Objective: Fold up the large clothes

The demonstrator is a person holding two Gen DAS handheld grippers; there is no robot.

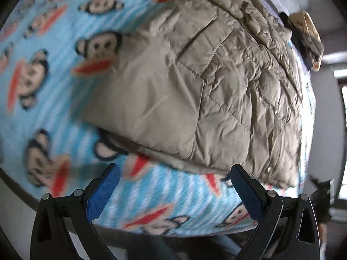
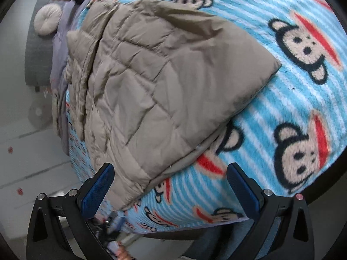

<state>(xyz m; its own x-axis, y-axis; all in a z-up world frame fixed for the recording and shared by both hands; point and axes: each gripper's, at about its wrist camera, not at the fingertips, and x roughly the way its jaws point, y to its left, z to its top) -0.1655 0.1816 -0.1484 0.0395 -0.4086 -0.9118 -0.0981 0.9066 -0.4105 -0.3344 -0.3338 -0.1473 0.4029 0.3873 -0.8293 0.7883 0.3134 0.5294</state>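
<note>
Nearest in the left wrist view, the left gripper (image 1: 174, 176) is held with its blue pads spread wide and nothing caught between them; only blanket (image 1: 65, 112) is seen through the gap. The same is seen on the right: the right gripper (image 2: 171, 174) is parted and empty, with the jacket's lower corner lying just ahead of its inner finger.

Just beyond both grippers, the jacket (image 2: 156, 82) is spread on the monkey-print blanket, its hem nearest and one side already laid over, so a thick doubled edge is presented. The near hem (image 1: 195, 162) is judged the likely place to be taken next.

For a clean fold, each corner of the hem should be pinched through both layers, not just the slippery top shell. The two corners should be lifted together and carried level toward the collar, so the padding is not dragged askew. Trapped air is likely to make the quilting spring back, so the fold should be pressed down before release.

Farther off, a round cushion (image 2: 47, 18) is seen past the collar end.
</note>
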